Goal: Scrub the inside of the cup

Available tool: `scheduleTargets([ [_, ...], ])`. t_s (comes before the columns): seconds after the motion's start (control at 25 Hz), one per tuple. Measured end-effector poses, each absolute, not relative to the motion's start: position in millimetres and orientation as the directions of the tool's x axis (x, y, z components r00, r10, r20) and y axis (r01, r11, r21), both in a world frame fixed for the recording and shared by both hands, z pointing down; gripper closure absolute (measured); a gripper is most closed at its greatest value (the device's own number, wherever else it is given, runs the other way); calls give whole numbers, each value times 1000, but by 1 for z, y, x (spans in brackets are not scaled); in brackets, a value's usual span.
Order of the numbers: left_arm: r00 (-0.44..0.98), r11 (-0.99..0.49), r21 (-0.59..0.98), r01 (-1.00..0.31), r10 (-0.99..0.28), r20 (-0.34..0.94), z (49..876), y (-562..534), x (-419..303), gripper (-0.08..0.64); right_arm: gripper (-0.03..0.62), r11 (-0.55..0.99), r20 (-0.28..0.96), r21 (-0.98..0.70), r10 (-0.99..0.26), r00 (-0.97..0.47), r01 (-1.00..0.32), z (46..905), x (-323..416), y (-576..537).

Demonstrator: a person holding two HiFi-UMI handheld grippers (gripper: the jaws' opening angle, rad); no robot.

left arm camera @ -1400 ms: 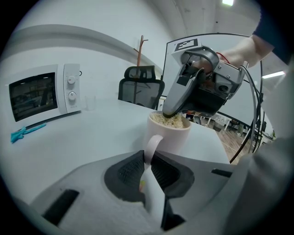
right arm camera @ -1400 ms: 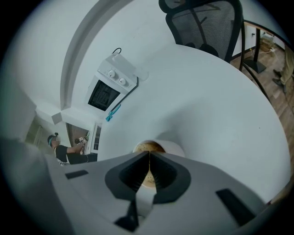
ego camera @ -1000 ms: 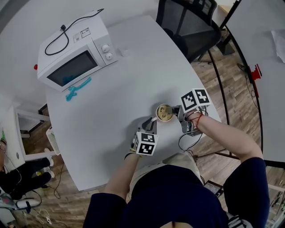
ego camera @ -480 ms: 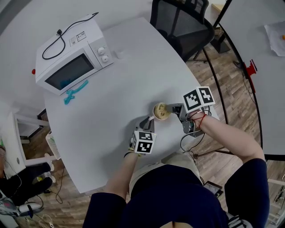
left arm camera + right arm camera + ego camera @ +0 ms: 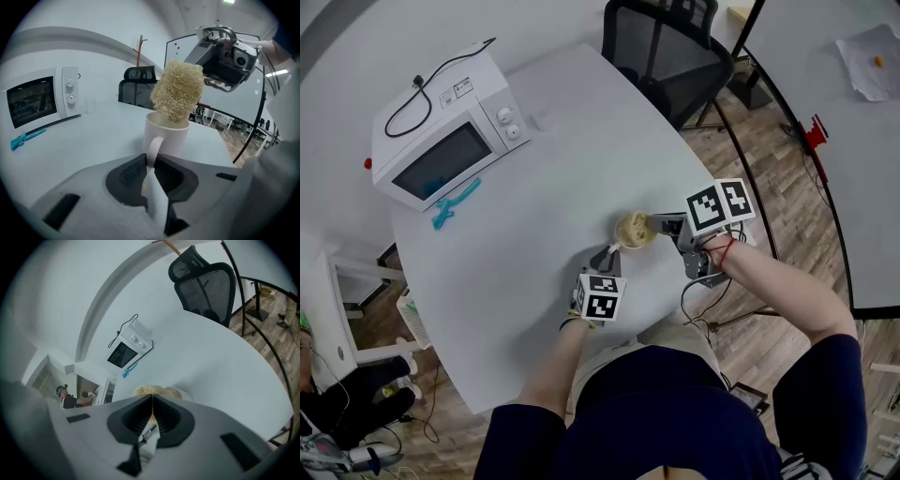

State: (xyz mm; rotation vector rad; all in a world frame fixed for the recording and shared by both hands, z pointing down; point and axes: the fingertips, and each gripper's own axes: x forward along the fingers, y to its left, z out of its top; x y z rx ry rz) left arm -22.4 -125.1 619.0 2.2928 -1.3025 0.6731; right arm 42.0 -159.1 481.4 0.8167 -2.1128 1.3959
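White table carries a microwave and, near the person's edge, the pale cup. Left claw is clamped on the cup's handle; right claw pinches a loofah scrubber that sticks up from the cup's mouth.

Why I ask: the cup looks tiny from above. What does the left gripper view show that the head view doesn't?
Only the left gripper view: the left tool shut on the handle of the cup, and the loofah scrubber rising well above its rim. Only the head view: the wooden floor and the person's forearms. Both: microwave, chair, white table.
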Motion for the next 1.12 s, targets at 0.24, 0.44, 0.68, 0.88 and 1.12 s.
scheduleTargets([
  [0.24, 456, -488, 121, -865, -662, 595, 618, -122, -24, 511, 561, 284, 646, -653, -276, -712, -702, 474, 46, -153],
  [0.44, 464, -485, 134, -864, -664, 586, 611, -120, -33, 417, 561, 259, 606, -674, -341, -718, -692, 467, 51, -147],
  [0.68, 447, -471, 116, -875, -689, 570, 600, -111, -48, 413, 561, 233, 552, -696, -430, -714, -679, 460, 56, -140],
  [0.88, 431, -444, 116, -888, -721, 542, 574, -101, -57, 425, 561, 221, 489, -724, -505, -711, -654, 453, 63, -131],
  [1.12, 419, -405, 146, -903, -747, 517, 551, -89, -59, 491, 561, 222, 376, -782, -578, -724, -583, 443, 70, -120],
])
